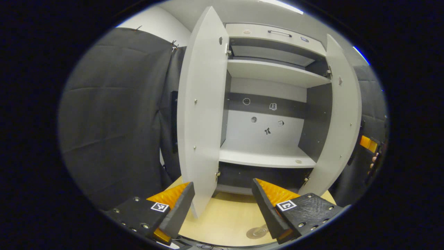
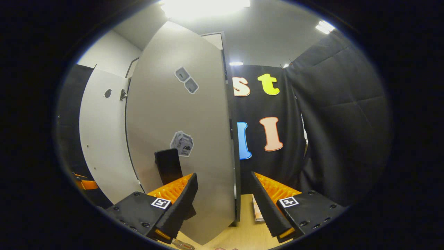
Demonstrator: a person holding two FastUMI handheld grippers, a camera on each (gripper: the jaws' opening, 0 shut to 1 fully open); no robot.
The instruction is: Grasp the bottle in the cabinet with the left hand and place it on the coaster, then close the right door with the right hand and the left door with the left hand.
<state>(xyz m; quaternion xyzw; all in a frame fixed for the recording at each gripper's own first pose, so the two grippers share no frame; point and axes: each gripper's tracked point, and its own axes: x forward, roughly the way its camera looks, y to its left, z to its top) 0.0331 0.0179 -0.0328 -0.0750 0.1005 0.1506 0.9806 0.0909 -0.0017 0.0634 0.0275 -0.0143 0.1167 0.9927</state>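
1. Right now I am holding my left gripper [image 1: 222,208] in front of the pale grey cabinet [image 1: 274,74], its two fingers spread wide with nothing between them.
2. Its left door, a tall pale grey panel [image 1: 201,114], is standing open edge-on towards me, its lower corner sitting between my left fingers in the left gripper view; I cannot tell whether it is touching either of them.
3. Opposite it, the right door, a matching pale grey panel [image 1: 341,118], is swinging open too, and the white shelves [image 1: 267,156] between the doors are lying bare except for small stickers on the back wall.
4. Below, the light wooden tabletop [image 1: 225,215] is carrying a round, clear-looking coaster [image 1: 257,232] just by my left gripper's right finger; whether a bottle is standing on it I cannot tell, since the spot is cut off at the lower edge.
5. Meanwhile my right gripper [image 2: 223,205] is sitting with its fingers wide apart, straddling the free edge of that right door [image 2: 180,139] as seen in the right gripper view, gripping nothing.
6. A dark rectangular handle [image 2: 169,166] is showing on the door's outer face just above my right gripper's left finger.
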